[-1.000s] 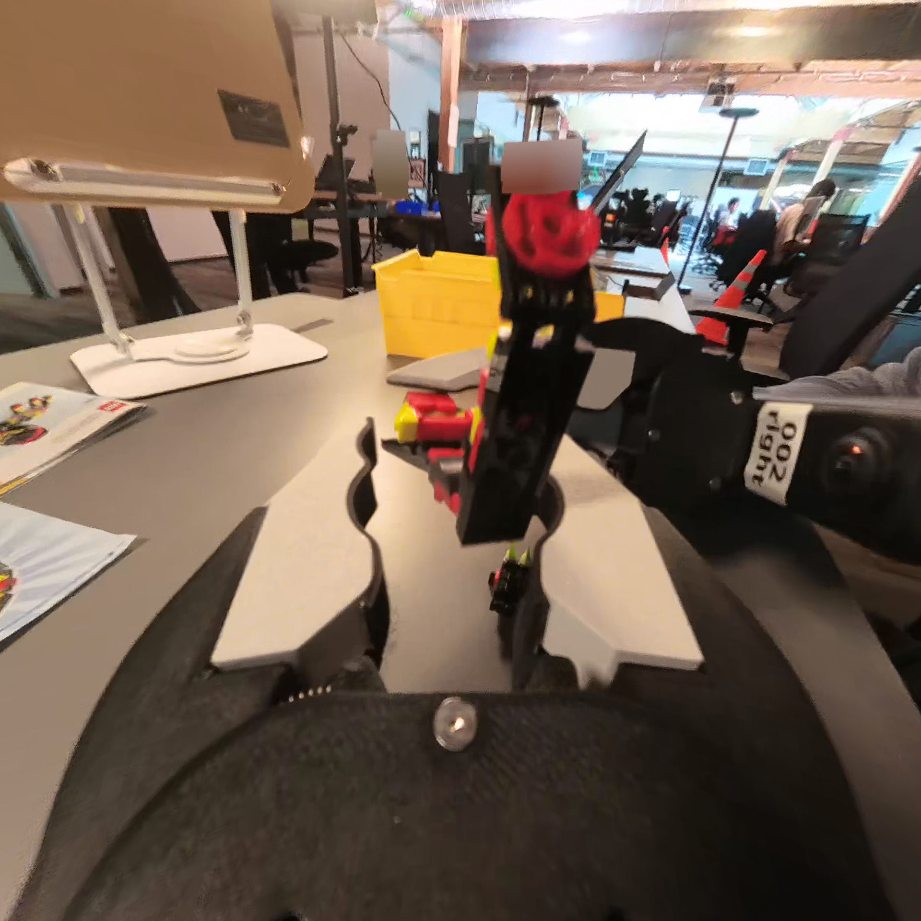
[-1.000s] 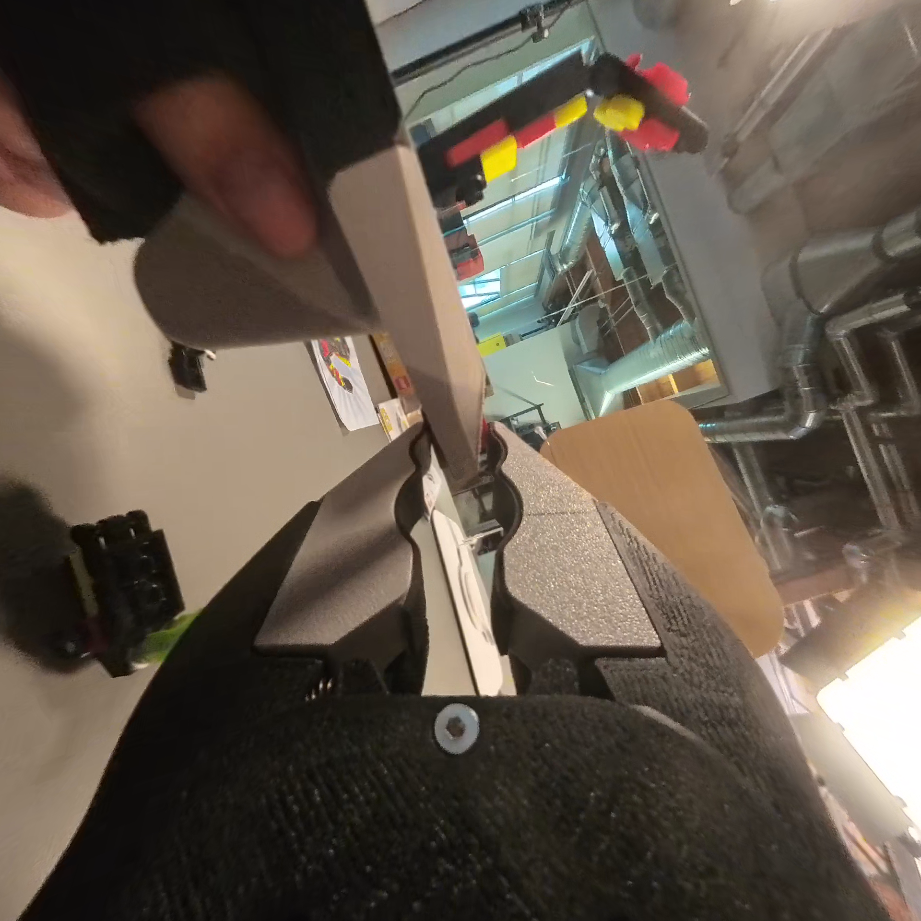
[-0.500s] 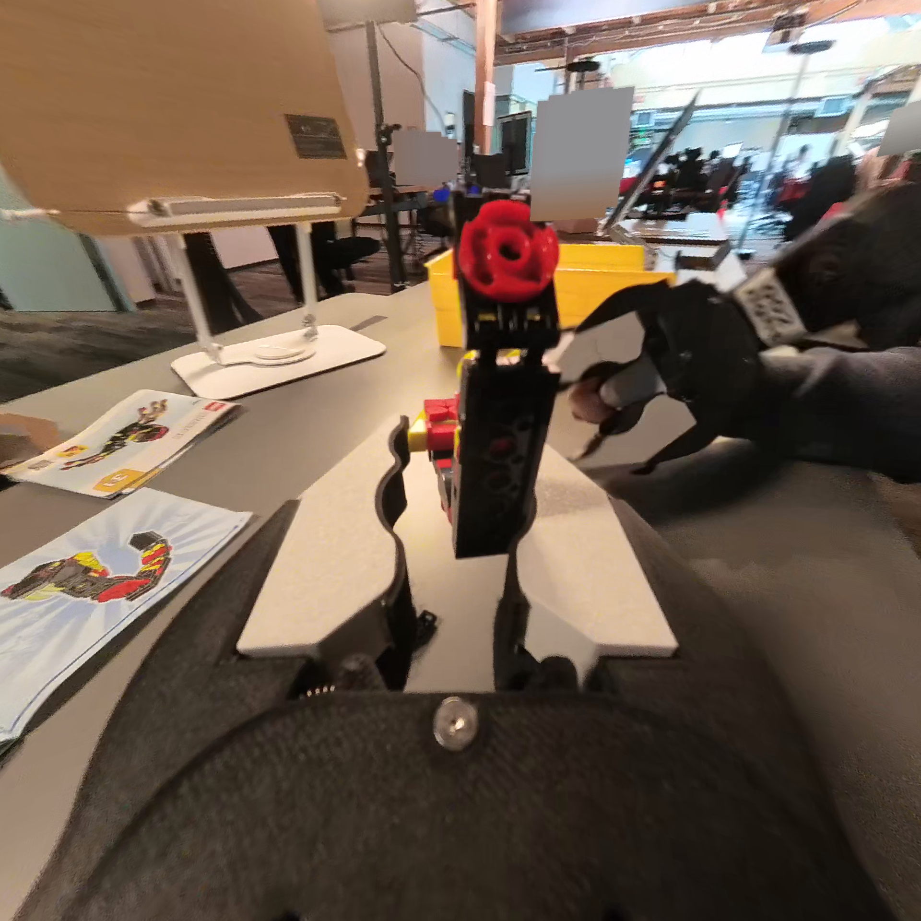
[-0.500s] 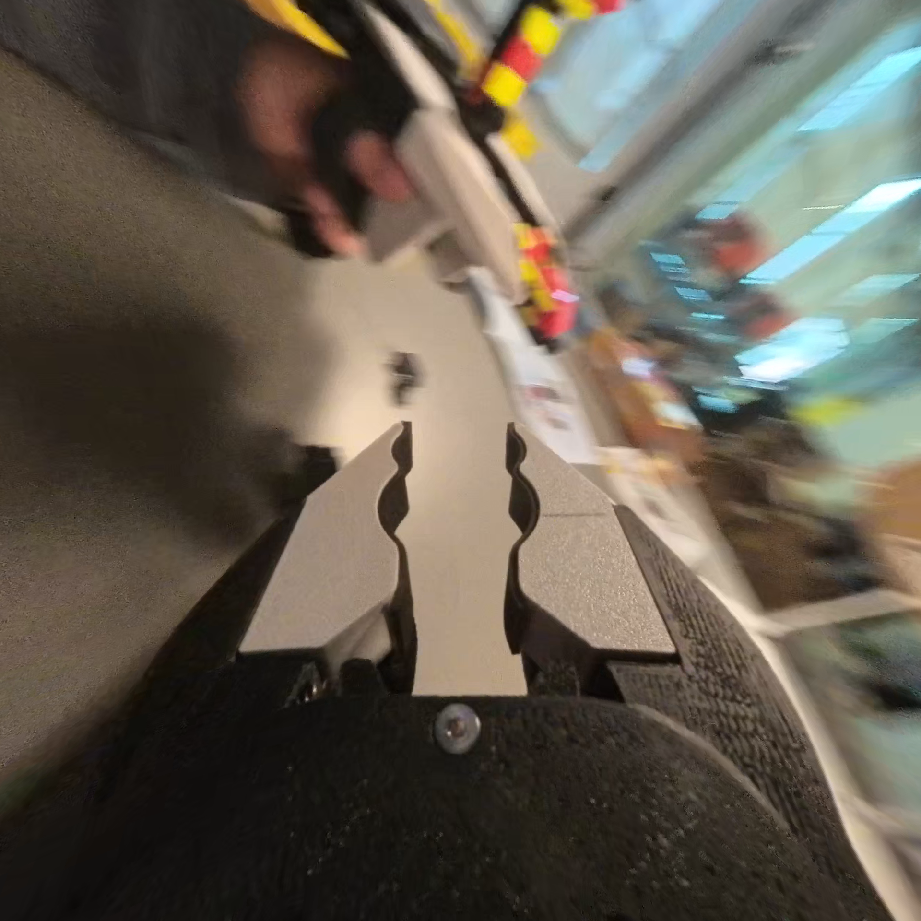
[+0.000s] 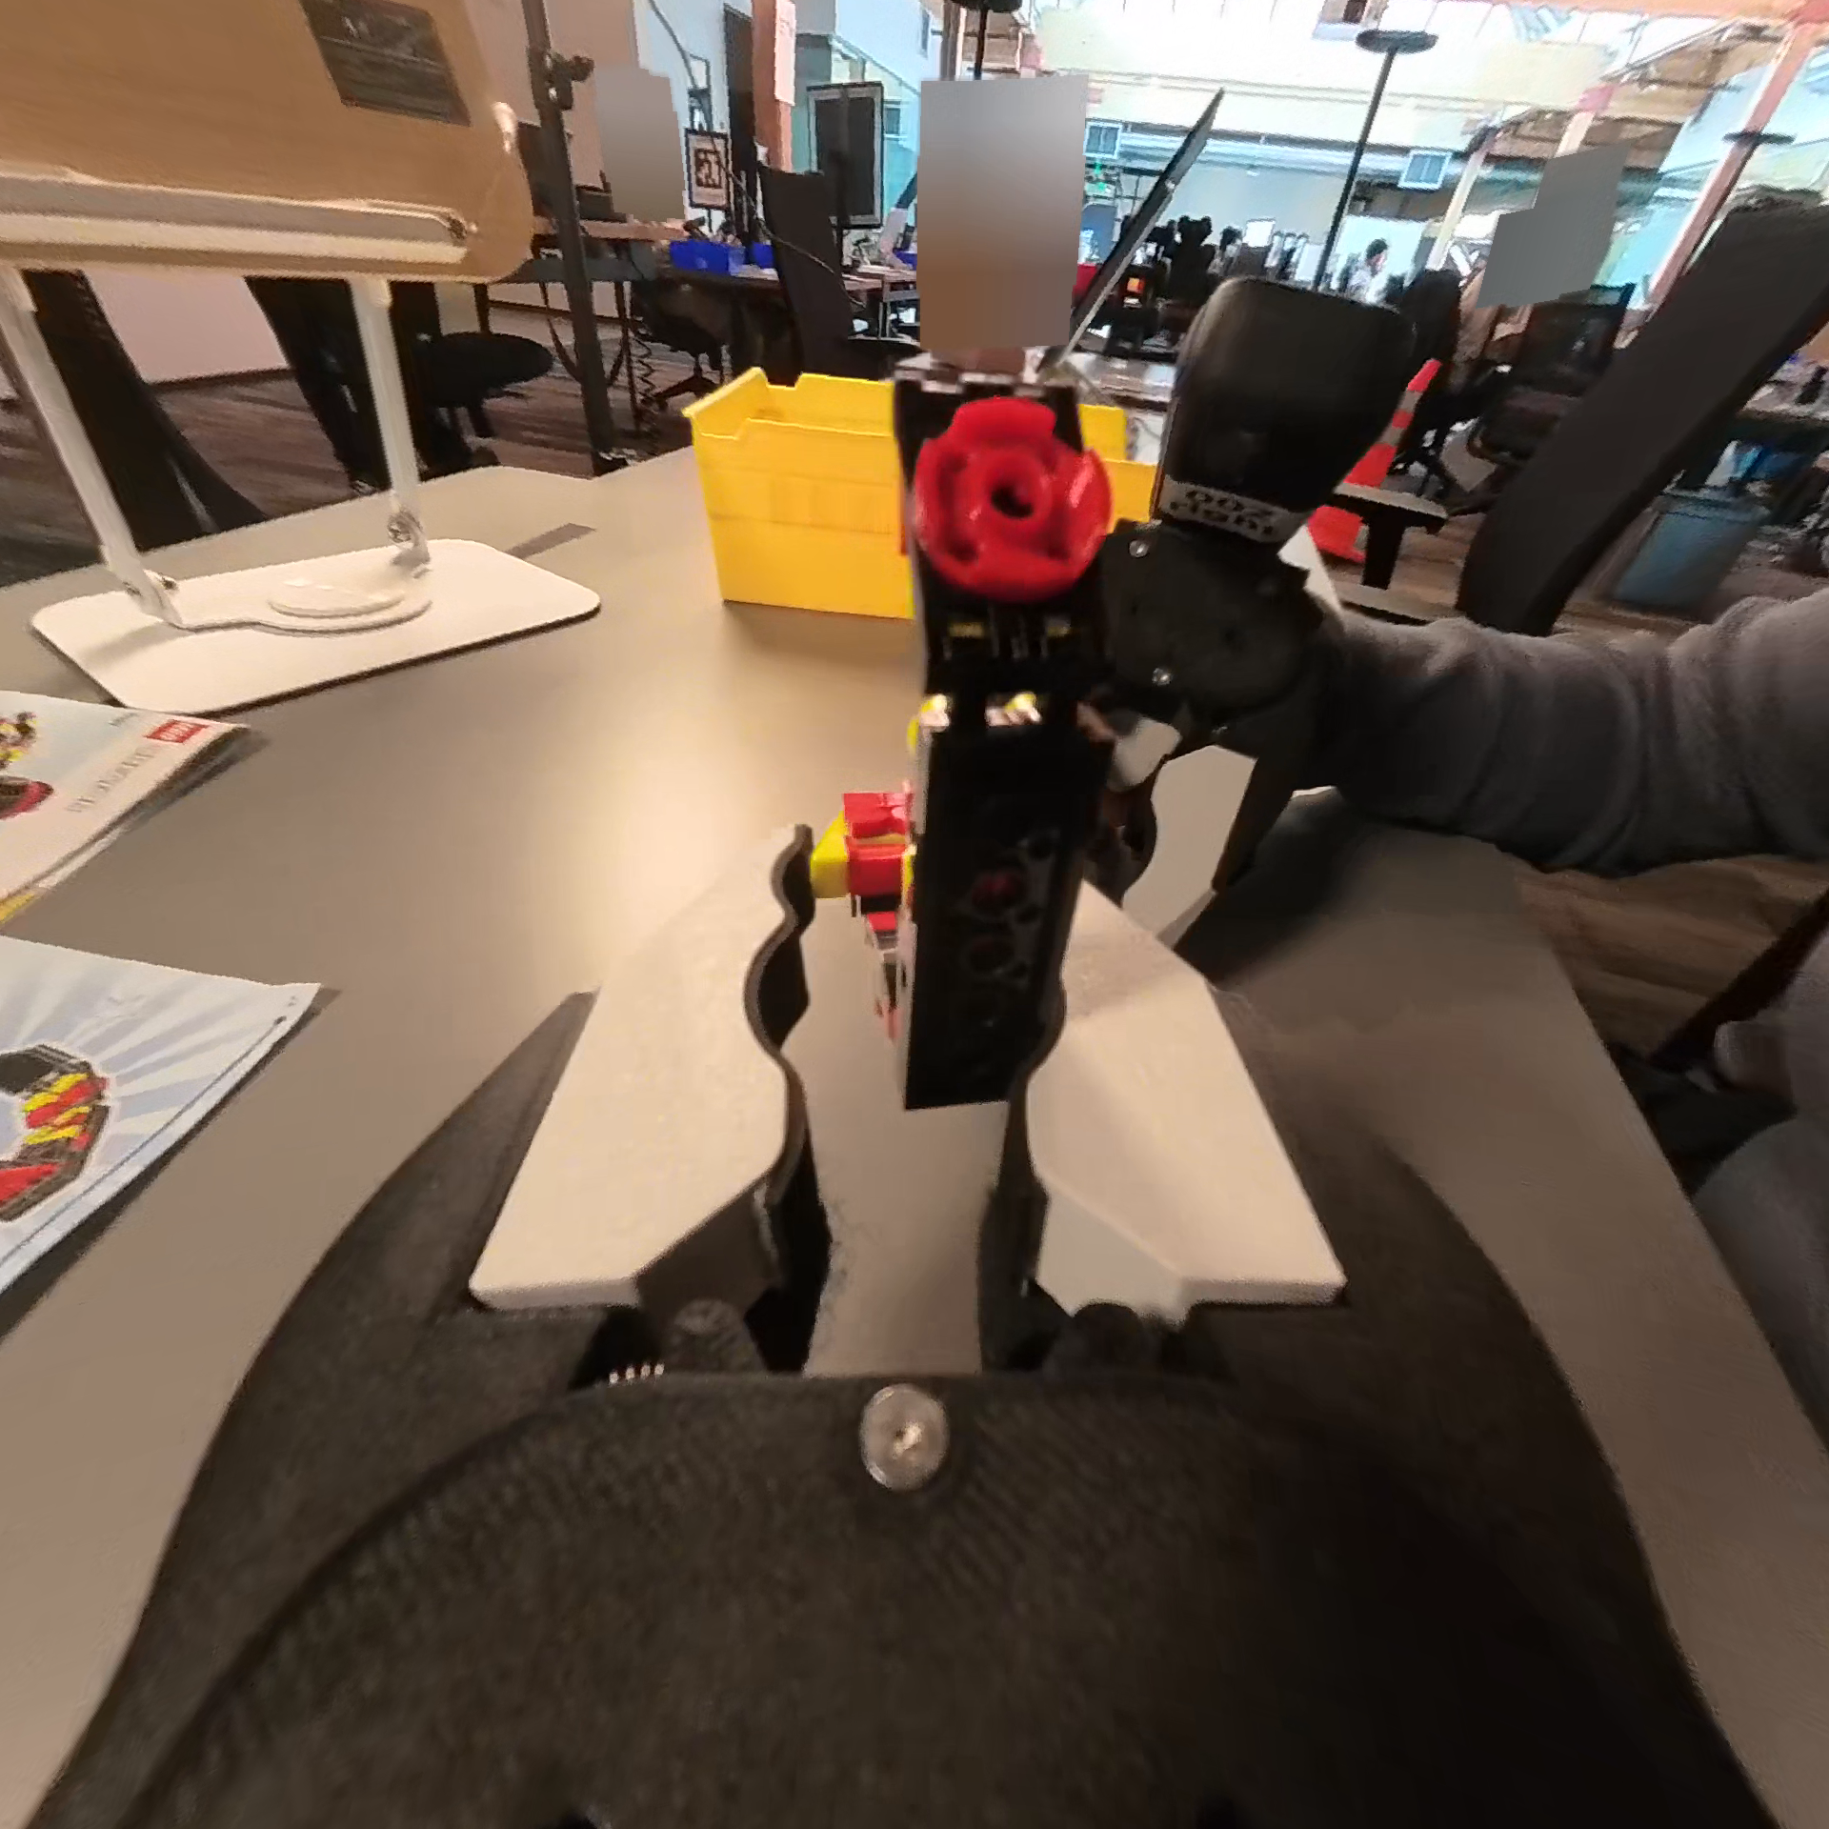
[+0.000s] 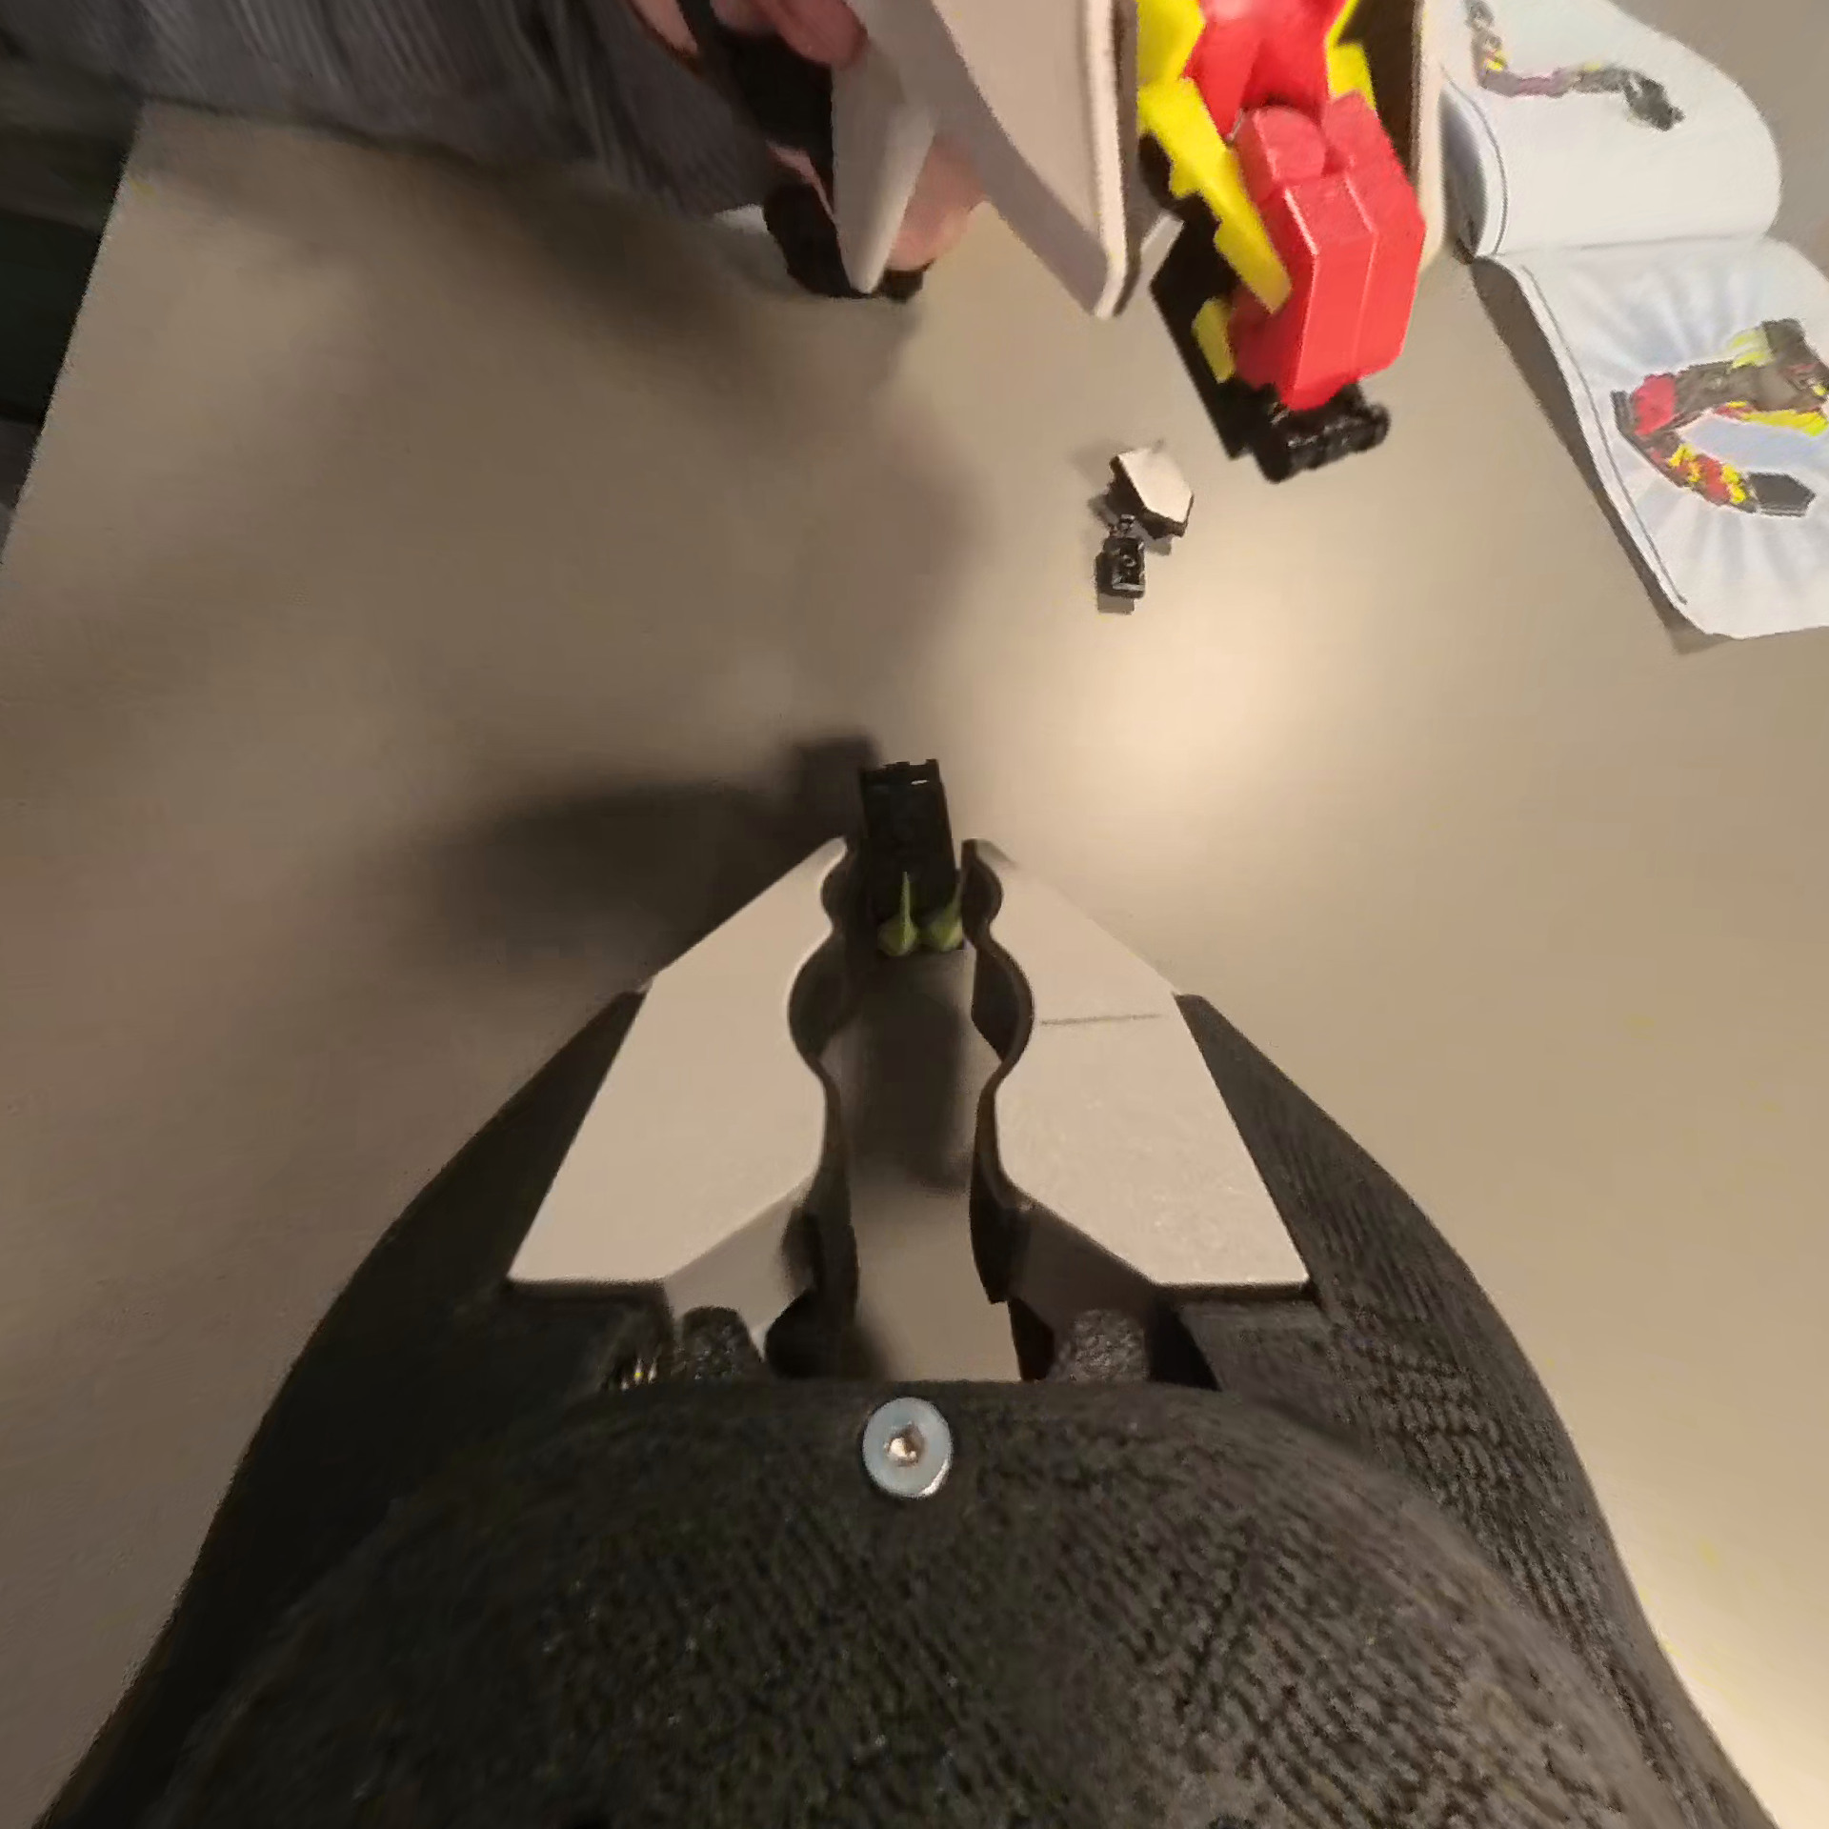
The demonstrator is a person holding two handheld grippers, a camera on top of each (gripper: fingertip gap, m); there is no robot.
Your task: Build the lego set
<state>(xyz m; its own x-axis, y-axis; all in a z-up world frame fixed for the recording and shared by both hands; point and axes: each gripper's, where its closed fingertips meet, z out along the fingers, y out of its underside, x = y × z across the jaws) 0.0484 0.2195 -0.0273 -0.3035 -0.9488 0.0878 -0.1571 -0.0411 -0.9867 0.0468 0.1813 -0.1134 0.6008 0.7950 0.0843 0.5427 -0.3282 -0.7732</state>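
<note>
My left gripper (image 5: 940,886) is shut on a tall black lego assembly (image 5: 990,950) with red and yellow bricks on its side and a red round piece (image 5: 1010,515) on top. It holds the assembly upright above the grey table (image 5: 554,792). In the right wrist view the assembly (image 6: 1297,218) shows at the top, between the left gripper's grey fingers (image 6: 1029,148). My right gripper (image 6: 906,866) points down at the table. Its tips close around a small black piece with lime spikes (image 6: 906,841). Its black housing (image 5: 1217,614) shows behind the assembly.
A loose black and grey piece (image 6: 1148,505) lies on the table near the assembly. Instruction booklets (image 5: 119,1069) (image 6: 1702,396) lie at the table's left. A yellow bin (image 5: 802,515) and a stand's white base (image 5: 317,614) are at the back. A grey sleeve (image 5: 1534,732) reaches in from the right. Tip to tip, the grippers are about 10 centimeters apart.
My right gripper has swung from pointing up down to the table, and its jaws have narrowed around the small black piece. The left gripper still holds the assembly upright.
</note>
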